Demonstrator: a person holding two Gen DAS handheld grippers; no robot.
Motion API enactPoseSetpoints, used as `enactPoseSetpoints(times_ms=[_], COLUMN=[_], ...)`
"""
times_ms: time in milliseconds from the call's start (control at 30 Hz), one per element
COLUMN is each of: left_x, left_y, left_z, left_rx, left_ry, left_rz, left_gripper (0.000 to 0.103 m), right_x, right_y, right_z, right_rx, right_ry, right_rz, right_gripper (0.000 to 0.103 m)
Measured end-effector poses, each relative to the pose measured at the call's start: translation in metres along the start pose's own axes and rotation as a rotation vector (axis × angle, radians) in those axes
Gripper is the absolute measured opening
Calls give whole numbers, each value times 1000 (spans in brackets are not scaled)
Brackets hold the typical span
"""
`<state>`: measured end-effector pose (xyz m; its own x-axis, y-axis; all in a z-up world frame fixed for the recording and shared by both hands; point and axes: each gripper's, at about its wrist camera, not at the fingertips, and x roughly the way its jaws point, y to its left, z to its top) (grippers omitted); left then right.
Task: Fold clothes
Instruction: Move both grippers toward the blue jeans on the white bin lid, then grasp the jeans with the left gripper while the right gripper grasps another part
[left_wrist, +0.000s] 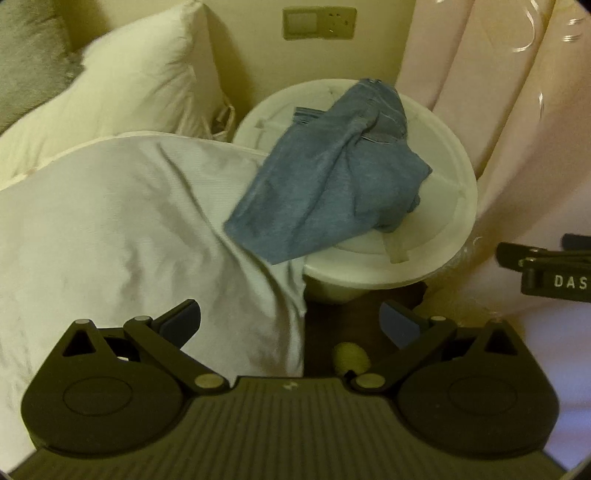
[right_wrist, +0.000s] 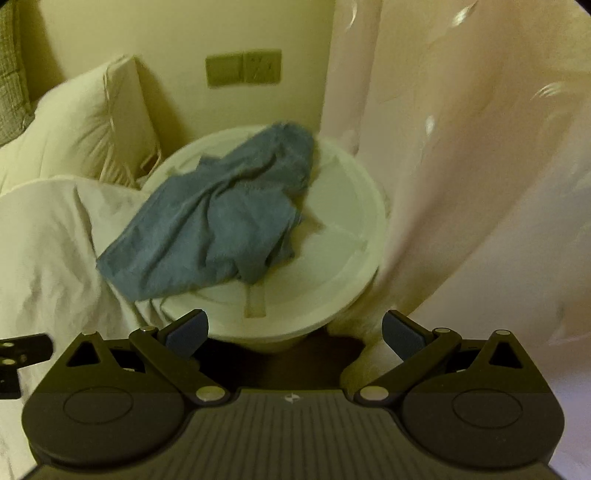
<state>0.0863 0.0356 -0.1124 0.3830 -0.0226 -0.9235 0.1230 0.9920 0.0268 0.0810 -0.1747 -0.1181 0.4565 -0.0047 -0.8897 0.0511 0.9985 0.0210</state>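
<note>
A crumpled blue denim garment (left_wrist: 332, 173) lies across a round white side table (left_wrist: 450, 225), one end hanging over the table's left edge onto the white bedding (left_wrist: 122, 221). It also shows in the right wrist view (right_wrist: 210, 221) on the same table (right_wrist: 347, 236). My left gripper (left_wrist: 290, 323) is open and empty, held short of the table, above the bedding edge. My right gripper (right_wrist: 295, 332) is open and empty, just in front of the table's near rim. The right gripper's body shows at the right edge of the left wrist view (left_wrist: 546, 273).
A white pillow (left_wrist: 129, 92) leans against the wall behind the bed. Pink curtains (left_wrist: 517, 110) hang close to the table's right side. A wall socket panel (left_wrist: 319, 23) is above the table. Dark floor (left_wrist: 332, 332) and a small yellowish object (left_wrist: 351, 358) lie below the table.
</note>
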Motion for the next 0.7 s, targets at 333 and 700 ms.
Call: enactPoseSetpoints(times_ms=[333,700], left_x=[92,175], left_y=[-5,11], left_z=[45,75], left_rx=[1,-21], left_ry=[38,78], left_rz=[-57,-35], left_gripper=[95,98], right_x=[92,188], right_y=[-26,-41], right_z=[45,85], right_rx=[82,214], right_ry=[109,156], right_rz=[130,234], right_gripper=[103,103])
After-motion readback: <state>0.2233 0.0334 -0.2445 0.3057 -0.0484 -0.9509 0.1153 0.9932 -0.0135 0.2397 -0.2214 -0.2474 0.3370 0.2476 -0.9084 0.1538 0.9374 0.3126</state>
